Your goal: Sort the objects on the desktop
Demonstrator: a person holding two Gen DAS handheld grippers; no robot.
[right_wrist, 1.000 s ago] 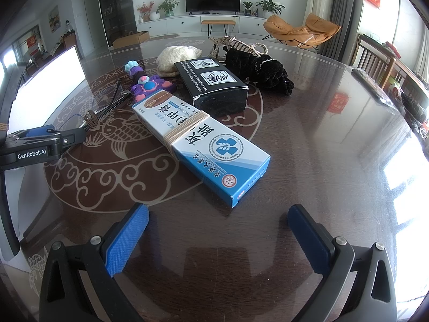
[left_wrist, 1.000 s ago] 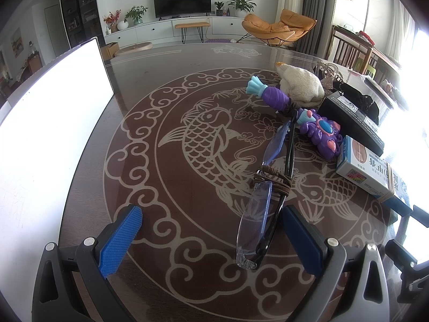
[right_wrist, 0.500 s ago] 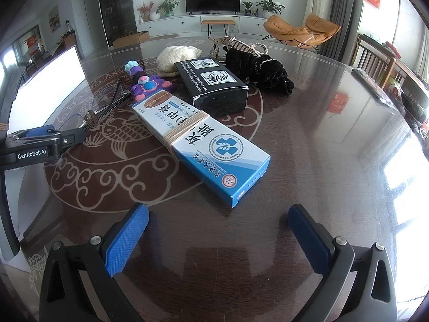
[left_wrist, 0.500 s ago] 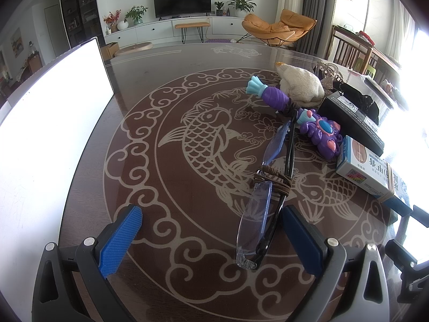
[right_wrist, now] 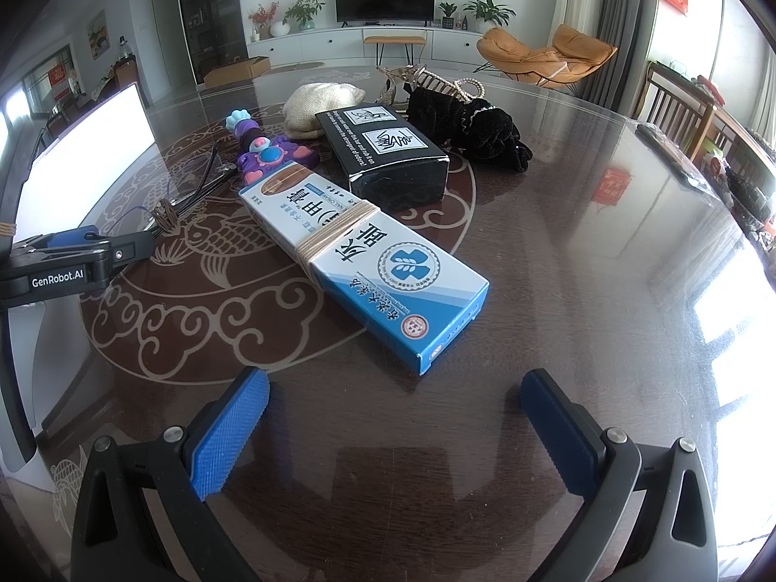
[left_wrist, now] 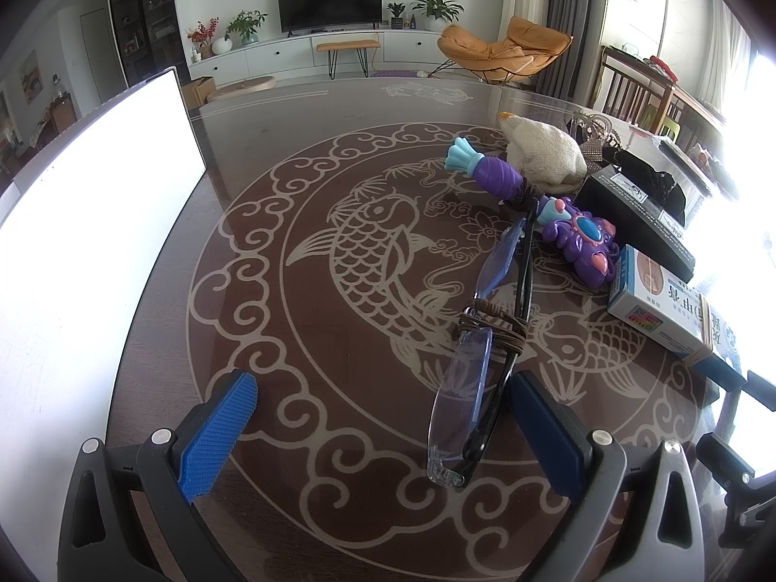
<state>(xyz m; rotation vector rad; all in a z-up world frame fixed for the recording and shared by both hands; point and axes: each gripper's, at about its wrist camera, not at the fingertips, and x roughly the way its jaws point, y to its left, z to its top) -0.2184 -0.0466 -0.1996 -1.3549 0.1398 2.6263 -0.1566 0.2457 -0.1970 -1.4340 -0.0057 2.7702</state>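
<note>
Both hand-held grippers, left (left_wrist: pixel 383 429) and right (right_wrist: pixel 395 424), are hovering open; judging sorting unstarted, next closing on glasses (left_wrist: pixel 477 363) at lower right.

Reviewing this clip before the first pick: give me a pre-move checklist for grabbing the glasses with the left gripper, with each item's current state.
1. Left gripper open: ok, fingers spread wide.
2. Glasses between the fingers: not ok, they lie off-centre, close beside the right finger.
3. Glasses folded and bound: ok, brown cord wraps the middle.
4. Glasses free of neighbours: cannot tell, the far end reaches the purple toy.
5. Right gripper out of the way: ok, open, empty, near the blue-and-white box.
6. Drop-off spot: cannot tell, none is marked; only a white board lies left.
</note>
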